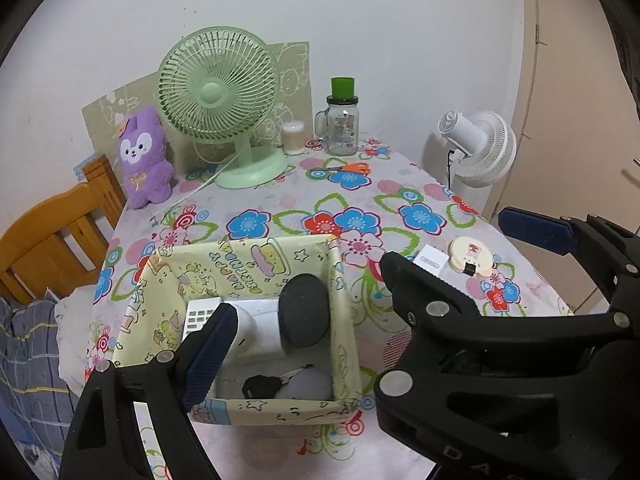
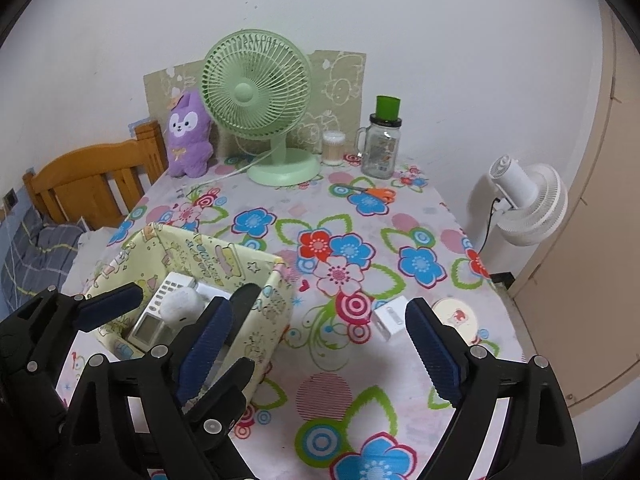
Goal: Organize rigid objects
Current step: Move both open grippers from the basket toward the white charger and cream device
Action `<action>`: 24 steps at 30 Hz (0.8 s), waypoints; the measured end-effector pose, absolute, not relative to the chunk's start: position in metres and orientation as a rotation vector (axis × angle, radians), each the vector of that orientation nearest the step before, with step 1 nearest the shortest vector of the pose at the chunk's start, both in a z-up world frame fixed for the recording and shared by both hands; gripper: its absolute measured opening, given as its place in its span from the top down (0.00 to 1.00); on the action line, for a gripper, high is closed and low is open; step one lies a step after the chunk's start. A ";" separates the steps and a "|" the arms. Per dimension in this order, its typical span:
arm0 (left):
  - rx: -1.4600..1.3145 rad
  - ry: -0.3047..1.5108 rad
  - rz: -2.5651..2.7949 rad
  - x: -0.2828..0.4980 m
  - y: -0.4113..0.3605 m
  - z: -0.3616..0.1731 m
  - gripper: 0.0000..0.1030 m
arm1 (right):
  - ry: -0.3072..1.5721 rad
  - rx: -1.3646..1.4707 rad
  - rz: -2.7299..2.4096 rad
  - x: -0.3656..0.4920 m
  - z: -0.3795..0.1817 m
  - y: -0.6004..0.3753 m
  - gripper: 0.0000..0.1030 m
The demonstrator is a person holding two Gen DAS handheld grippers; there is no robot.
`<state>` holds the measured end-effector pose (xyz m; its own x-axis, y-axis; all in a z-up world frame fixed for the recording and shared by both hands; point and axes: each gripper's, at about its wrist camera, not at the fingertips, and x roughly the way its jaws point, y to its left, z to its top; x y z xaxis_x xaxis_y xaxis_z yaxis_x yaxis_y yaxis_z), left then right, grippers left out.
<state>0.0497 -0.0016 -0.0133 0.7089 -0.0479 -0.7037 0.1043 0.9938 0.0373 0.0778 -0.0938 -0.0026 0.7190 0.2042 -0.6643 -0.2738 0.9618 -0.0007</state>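
Observation:
A yellow cartoon-print box (image 1: 256,256) (image 2: 276,300) stands on the flowered table. It holds a white remote (image 1: 200,314), a white cylinder with a dark round end (image 1: 304,312), a black-headed key (image 1: 260,386) and a grey round thing (image 1: 310,384). My left gripper (image 1: 320,312) hangs open over the box, empty; its right finger is hidden behind the right gripper. To the box's right, my right gripper (image 2: 320,306) stands open above the cloth, nothing between its fingers. Beyond it lie a white adapter (image 2: 390,316) (image 1: 430,260) and a round cream case (image 2: 456,314) (image 1: 472,258).
At the back stand a green desk fan (image 1: 218,92), a purple plush (image 1: 144,156), a swab tub (image 1: 294,138) and a green-lidded glass jar (image 1: 342,128), with orange scissors (image 1: 348,168) in front. A wooden chair (image 1: 48,236) is left, a white floor fan (image 1: 480,148) right.

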 end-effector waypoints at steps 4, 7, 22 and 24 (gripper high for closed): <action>0.071 0.774 -0.087 0.050 -0.008 -0.010 0.12 | 0.718 -0.092 0.251 0.077 0.000 -0.103 0.10; 0.084 0.776 -0.087 0.050 -0.016 -0.010 0.12 | 0.714 -0.093 0.242 0.077 0.001 -0.110 0.10; 0.094 0.766 -0.135 0.053 -0.052 -0.002 0.12 | 0.704 -0.057 0.193 0.075 0.007 -0.148 0.10; 0.099 0.764 -0.140 0.053 -0.057 -0.001 0.12 | 0.704 -0.057 0.188 0.075 0.007 -0.153 0.09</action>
